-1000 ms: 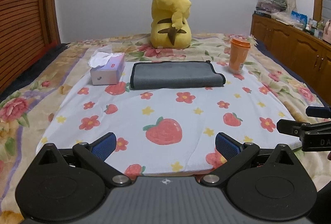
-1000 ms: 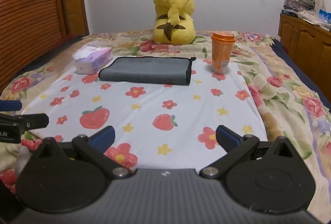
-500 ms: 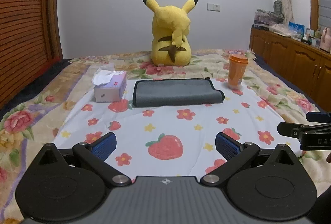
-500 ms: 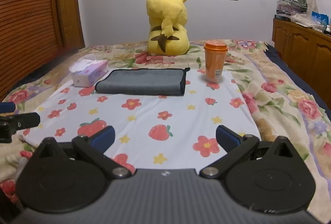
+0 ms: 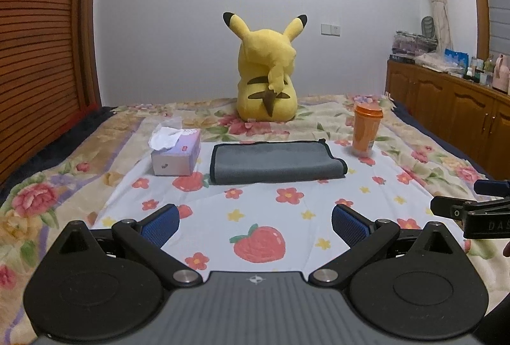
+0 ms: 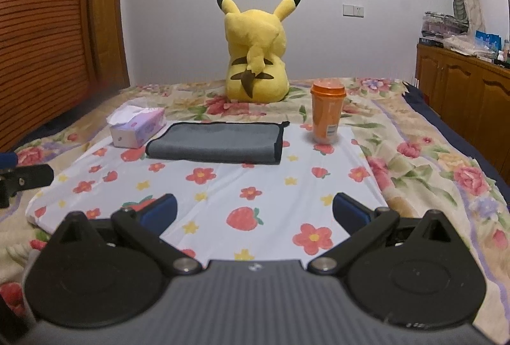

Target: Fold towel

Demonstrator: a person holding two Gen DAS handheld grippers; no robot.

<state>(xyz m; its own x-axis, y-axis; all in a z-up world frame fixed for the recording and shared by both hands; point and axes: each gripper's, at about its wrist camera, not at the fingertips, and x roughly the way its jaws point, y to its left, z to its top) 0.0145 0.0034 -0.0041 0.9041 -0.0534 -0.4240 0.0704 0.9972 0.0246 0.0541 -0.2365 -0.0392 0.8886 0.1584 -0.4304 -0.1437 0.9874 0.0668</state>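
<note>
Towel point(image 5: 276, 164): grey microfibre with dark piping, lying flat at the far edge of the white strawberry-and-flower print cloth point(image 5: 264, 217) spread over the bed point(image 5: 57, 185). It reads as a long narrow rectangle with a layered edge showing at its right end, so I judge at least one fold is already in. Edges look reasonably square. Whether a further fold is wanted cannot be settled from the task line alone; if so, the short ends would be brought together next.

Neighbours: tissue box point(image 5: 176, 152) just beside the towel's left end, not clearly touching. Orange lidded cup point(image 5: 366, 130) near the right end, at the far right corner of the cloth, apart from the towel. Pikachu plush point(image 5: 267, 74) sits behind, on the floral quilt, back to the cameras.

Left gripper point(image 5: 253, 224): jaws spread wide, nothing between the blue pads, touching nothing. It hovers over the near edge of the cloth, well apart from the towel.

Right gripper point(image 6: 253, 211): jaws likewise spread wide, empty, over the near right part of the cloth, well apart from the towel. Each gripper's tip shows at the side of the other's view.

Judgement: task is either complete or paused between folds; neither gripper is in contact with the fabric.
</note>
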